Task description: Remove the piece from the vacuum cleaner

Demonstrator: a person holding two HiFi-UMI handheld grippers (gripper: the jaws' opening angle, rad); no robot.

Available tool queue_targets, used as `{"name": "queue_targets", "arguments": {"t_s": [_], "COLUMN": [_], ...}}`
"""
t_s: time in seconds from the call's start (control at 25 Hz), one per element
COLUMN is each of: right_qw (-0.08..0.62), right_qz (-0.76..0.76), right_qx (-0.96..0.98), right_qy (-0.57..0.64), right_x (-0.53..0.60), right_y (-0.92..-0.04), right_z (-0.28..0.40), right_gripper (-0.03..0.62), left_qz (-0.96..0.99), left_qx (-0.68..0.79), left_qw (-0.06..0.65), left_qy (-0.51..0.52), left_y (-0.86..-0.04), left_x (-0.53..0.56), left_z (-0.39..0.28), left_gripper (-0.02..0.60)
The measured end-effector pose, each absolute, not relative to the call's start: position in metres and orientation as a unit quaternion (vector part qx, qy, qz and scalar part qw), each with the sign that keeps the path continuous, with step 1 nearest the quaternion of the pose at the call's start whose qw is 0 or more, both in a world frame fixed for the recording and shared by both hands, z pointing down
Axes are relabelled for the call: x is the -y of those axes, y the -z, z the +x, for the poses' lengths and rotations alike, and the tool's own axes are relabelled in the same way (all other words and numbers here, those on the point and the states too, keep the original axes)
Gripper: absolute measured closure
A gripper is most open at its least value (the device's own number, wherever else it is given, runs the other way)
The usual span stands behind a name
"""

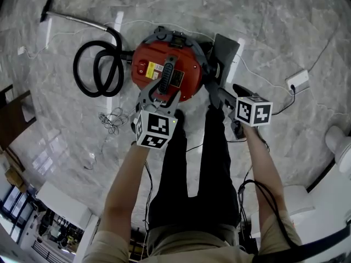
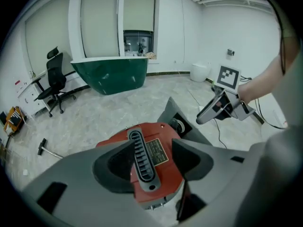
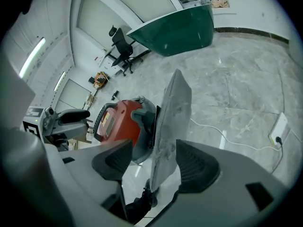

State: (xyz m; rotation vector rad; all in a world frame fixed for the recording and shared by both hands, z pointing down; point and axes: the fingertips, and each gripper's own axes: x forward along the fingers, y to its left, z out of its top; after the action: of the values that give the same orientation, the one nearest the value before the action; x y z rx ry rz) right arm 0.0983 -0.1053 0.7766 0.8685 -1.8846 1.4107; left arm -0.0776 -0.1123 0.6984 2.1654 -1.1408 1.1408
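Left gripper (image 2: 150,163), jaws spread either side of the ribbed handle (image 1: 167,75), right gripper (image 3: 151,162), jaws spread with the grey flat piece (image 3: 171,112) upright between them, piece against the red vacuum cleaner (image 1: 147,59), black hose (image 1: 98,67) coiled beside it on the floor (image 1: 263,32).

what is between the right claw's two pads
A grey flat panel, edge-on beside the red vacuum cleaner, stands inside the open right claw; the right gripper view shows it.
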Motion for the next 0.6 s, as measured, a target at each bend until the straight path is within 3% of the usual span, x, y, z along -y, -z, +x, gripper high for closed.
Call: {"name": "queue_targets", "arguments": {"t_s": [0.12, 0.32, 0.6], "right_qw": [0.314, 0.328, 0.404], "right_qz": [0.328, 0.315, 0.316], "right_qx": [0.715, 0.718, 0.7], "right_qy": [-0.532, -0.526, -0.497], "right_x": [0.109, 0.122, 0.122], "right_y": [-0.787, -0.801, -0.831], "right_z": [0.091, 0.08, 0.087], "right_gripper": [0.329, 0.329, 0.337], "left_qz": [0.769, 0.752, 0.733], "left_qx": [0.413, 0.416, 0.427], "left_qw": [0.227, 0.238, 0.238], "left_qy": [-0.431, -0.454, -0.473], "left_y": [-0.714, -0.734, -0.754], "left_x": [0.112, 0.119, 0.124], "left_z": [-0.081, -0.087, -0.089], "left_gripper": [0.318, 0.318, 0.318]}}
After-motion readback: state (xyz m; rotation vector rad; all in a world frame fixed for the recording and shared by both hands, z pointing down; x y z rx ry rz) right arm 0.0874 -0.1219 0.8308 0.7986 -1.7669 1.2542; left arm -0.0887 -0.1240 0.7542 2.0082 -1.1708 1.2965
